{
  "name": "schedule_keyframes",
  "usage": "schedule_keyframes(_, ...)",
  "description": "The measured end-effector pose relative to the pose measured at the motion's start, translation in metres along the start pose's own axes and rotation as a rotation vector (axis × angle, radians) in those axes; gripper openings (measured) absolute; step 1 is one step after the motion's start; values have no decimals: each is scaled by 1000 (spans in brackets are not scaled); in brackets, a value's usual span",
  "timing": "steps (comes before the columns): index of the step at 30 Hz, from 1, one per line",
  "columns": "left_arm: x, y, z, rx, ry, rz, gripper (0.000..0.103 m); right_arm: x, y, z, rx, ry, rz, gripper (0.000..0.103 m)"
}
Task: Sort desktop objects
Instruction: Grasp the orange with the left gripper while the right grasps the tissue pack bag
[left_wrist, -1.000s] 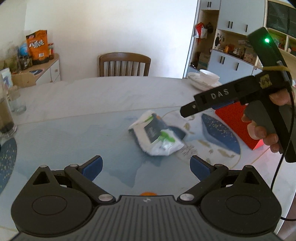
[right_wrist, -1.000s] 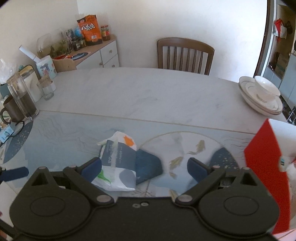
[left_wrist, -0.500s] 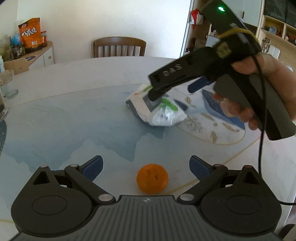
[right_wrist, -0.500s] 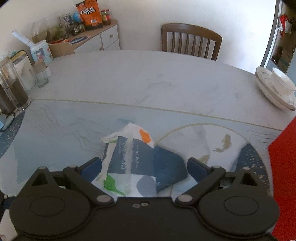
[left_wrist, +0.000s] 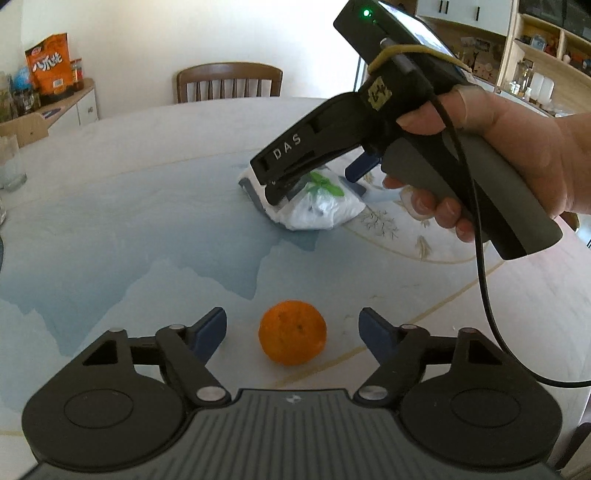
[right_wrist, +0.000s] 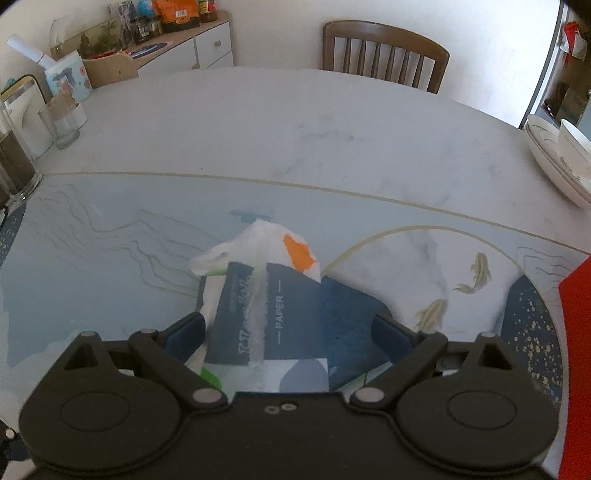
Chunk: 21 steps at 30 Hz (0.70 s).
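Left claw (left_wrist: 291, 330) narrowing around newly visible orange (left_wrist: 292, 332)

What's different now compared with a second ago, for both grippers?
The left gripper has come down over the orange, now between its closing fingers, untouched. The right gripper has dropped onto the tissue pack, straddling it with open fingers. Neither item has moved on the table.

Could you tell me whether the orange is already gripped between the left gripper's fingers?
No, the orange sits on the table between the closing left gripper's pads, with clear gaps on both sides.
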<state>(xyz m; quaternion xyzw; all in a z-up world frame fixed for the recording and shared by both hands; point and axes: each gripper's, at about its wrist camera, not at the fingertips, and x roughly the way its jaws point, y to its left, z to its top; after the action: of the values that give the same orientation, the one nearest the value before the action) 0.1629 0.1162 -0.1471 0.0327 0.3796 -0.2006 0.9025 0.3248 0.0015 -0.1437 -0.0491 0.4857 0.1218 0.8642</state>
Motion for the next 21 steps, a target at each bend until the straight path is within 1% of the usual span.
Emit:
schedule_keyframes(2, 0, 0, 0, 2, 1, 5, 70, 2, 2, 0, -8, 3, 1, 95)
schedule_keyframes(4, -1, 0, 0, 4, 0, 6, 61, 3, 3, 1, -19, 4, 9, 90)
schedule_keyframes(5, -1, 0, 0, 0, 0, 7, 59, 3, 4, 1, -20, 4, 13, 89)
schedule_keyframes(7, -1, 1, 2, -6, 1, 7, 51, 3, 6, 1, -21, 5, 25, 80)
schedule_keyframes(10, -1, 1, 2, -5, 3, 7, 43, 2, 9, 2, -28, 6, 43, 69)
schedule_keyframes(15, 0, 0, 2, 0, 12, 4, 36, -3, 15, 2, -62, -2, 32, 54)
schedule_keyframes(19, 0, 1, 3, -6, 19, 5, 36, -8, 14, 1, -75, -16, 30, 43)
schedule_keyframes(21, 0, 0, 3, -8, 21, 6, 35, -10, 12, 0, -71, -19, 29, 41)
